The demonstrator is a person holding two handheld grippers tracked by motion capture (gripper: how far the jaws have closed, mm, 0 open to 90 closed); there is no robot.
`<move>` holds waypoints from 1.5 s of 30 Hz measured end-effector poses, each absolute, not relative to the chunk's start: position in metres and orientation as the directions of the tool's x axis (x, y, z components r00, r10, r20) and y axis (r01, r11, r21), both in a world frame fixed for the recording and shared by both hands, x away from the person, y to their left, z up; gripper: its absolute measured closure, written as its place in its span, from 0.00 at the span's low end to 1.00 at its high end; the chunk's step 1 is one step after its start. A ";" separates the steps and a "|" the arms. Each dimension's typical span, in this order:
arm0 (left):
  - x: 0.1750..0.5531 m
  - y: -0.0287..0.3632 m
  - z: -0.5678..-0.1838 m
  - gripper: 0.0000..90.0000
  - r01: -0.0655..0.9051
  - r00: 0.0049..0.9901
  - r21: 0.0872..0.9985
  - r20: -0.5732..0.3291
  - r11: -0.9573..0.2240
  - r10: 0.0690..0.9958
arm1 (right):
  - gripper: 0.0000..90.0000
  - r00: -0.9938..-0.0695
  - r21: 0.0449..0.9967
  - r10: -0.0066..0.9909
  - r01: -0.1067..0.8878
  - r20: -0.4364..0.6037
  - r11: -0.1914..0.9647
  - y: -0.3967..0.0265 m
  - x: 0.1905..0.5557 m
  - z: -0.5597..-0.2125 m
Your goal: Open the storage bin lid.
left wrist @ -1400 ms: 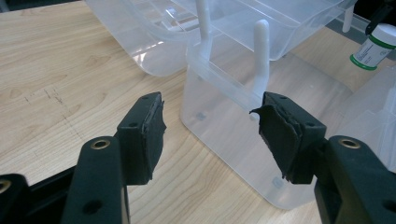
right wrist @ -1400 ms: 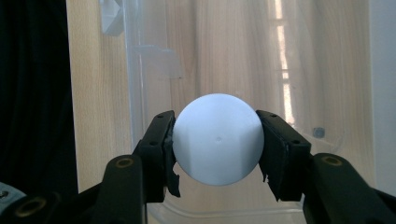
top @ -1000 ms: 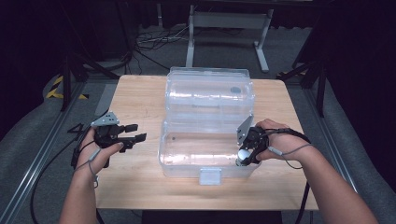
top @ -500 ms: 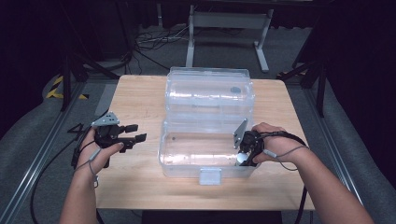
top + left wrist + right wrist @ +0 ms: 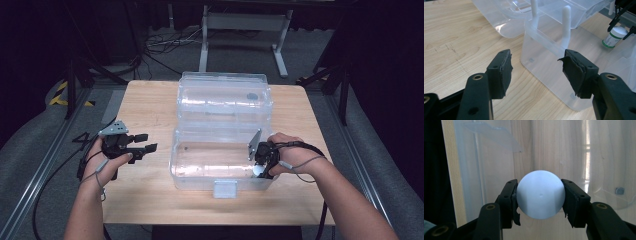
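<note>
Looking down from the high view, a clear plastic box (image 5: 220,165) sat in the middle of the wooden table (image 5: 150,105), with its lid (image 5: 225,97) flipped open toward the top of the frame. The right gripper (image 5: 261,169) was at the lower right part of the box, reaching down inside it. A small white bottle (image 5: 258,170) showed between its jaws. The left gripper (image 5: 145,142) hung over the table at the lower left of the frame, beside the box but not touching it, and its jaws were spread apart.

In the left gripper view, the two black jaws stood wide apart at the bottom, with nothing between them. The left gripper (image 5: 536,70) pointed at the corner of the box (image 5: 549,62). At the upper right of the frame, the white bottle (image 5: 614,36) with a green band stood tilted inside the box, and the right gripper (image 5: 621,22) came down around its top.

In the right gripper view, the round white cap of the bottle (image 5: 540,197) was in the middle of the frame. The right gripper (image 5: 539,200) pinched it, one pad (image 5: 514,197) pressed on each side. The clear floor of the box (image 5: 599,157) and the wood under it showed behind.
</note>
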State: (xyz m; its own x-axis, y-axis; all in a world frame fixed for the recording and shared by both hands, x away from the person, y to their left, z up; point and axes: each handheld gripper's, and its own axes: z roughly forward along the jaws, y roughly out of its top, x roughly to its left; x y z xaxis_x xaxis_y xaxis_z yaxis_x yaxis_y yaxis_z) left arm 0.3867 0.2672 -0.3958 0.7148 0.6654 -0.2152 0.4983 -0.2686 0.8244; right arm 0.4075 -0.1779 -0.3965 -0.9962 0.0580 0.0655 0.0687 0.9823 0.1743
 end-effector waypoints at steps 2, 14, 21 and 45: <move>0.387 0.267 -0.396 0.45 0.499 0.715 0.824 -0.216 -0.268 0.665 | 0.55 -0.996 0.181 0.056 0.067 0.066 0.981 -0.178 0.409 -0.398; 0.387 0.268 -0.396 0.45 0.500 0.713 0.824 -0.219 -0.264 0.666 | 0.55 -0.995 0.167 0.062 0.075 0.081 0.983 -0.174 0.410 -0.399; 0.387 0.269 -0.397 0.45 0.502 0.712 0.824 -0.221 -0.264 0.666 | 0.55 -0.995 0.158 0.058 0.070 0.081 0.985 -0.172 0.413 -0.402; 0.386 0.266 -0.396 0.45 0.501 0.716 0.823 -0.220 -0.267 0.663 | 0.51 -0.994 0.238 0.083 0.097 0.069 0.967 -0.182 0.410 -0.387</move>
State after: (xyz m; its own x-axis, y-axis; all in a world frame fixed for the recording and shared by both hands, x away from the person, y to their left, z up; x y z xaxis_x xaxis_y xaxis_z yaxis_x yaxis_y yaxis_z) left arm 0.3863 0.2665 -0.3958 0.7159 0.6625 -0.2204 0.5006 -0.2671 0.8234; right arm 0.4104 -0.1824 -0.3870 -0.9942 0.0829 0.0686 0.0970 0.9665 0.2376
